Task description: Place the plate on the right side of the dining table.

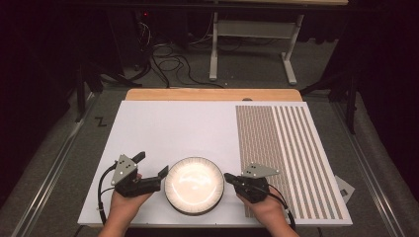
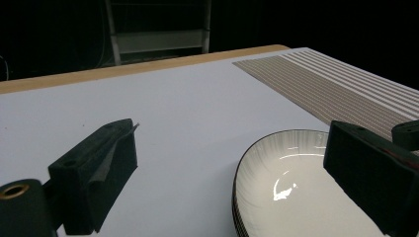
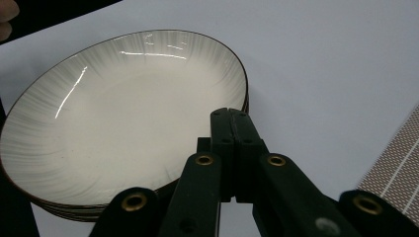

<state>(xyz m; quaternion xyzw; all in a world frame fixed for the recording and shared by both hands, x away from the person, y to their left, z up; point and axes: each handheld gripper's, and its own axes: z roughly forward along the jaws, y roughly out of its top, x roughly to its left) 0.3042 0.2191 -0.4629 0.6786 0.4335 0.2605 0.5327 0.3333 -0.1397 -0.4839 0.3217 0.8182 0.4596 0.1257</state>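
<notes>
Sitting between both grippers, the plate (image 1: pixel 194 184) — left gripper (image 1: pixel 153 169) gapes at its left rim, right gripper (image 1: pixel 228 177) clenched empty beside it

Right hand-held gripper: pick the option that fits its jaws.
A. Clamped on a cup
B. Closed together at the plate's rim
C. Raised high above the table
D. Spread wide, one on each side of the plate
B: in the right gripper view the two jaws of the right hand-held gripper meet with no gap, their tips at the rim of the plate; whether the rim is pinched between them cannot be told.
</notes>
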